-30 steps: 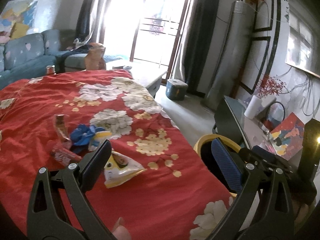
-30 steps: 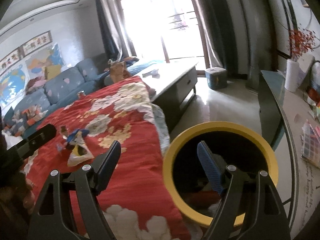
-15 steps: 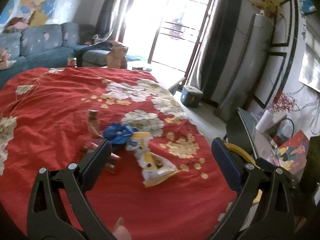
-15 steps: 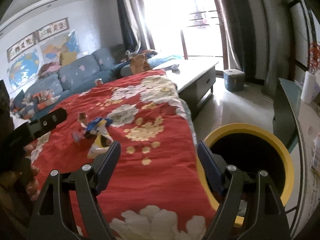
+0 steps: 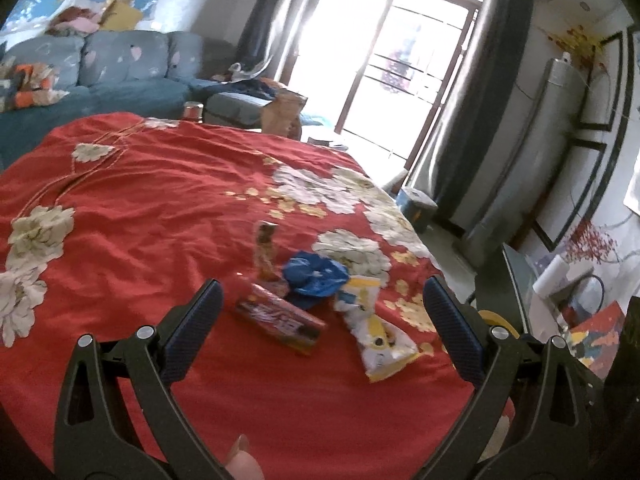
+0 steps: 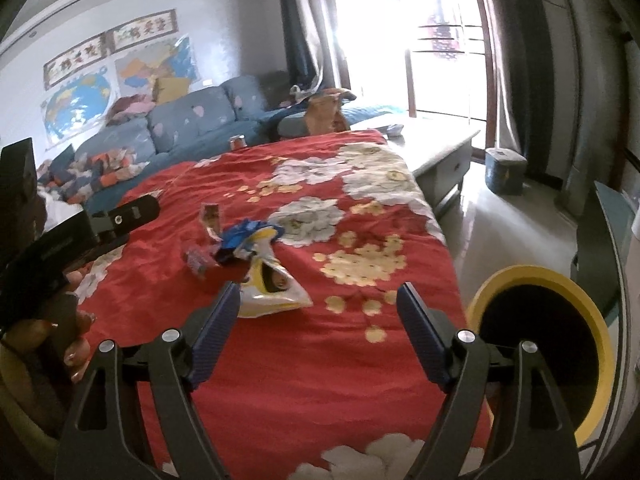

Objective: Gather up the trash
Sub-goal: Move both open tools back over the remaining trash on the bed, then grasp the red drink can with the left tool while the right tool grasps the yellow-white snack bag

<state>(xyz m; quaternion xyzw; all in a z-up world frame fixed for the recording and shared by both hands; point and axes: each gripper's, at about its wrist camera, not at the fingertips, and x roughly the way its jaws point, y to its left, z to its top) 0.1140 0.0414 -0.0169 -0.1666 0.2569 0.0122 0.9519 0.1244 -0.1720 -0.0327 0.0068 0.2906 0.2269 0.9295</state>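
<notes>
I am holding my left gripper point(image 5: 320, 320) and right gripper point(image 6: 320, 320) over the red floral cloth point(image 5: 160, 200), both jaws spread wide and gripping nothing. The snack wrappers point(image 5: 280, 316) are lying together before them, the yellow-rimmed bin point(image 6: 576, 296) standing beside

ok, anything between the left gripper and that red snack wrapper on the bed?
Nothing visible. The open left gripper hangs above the red floral bedspread with the flat red snack wrapper directly ahead between its fingers. The crumpled blue plastic bag and yellow-white chip bag lie beside and beyond it.
</notes>
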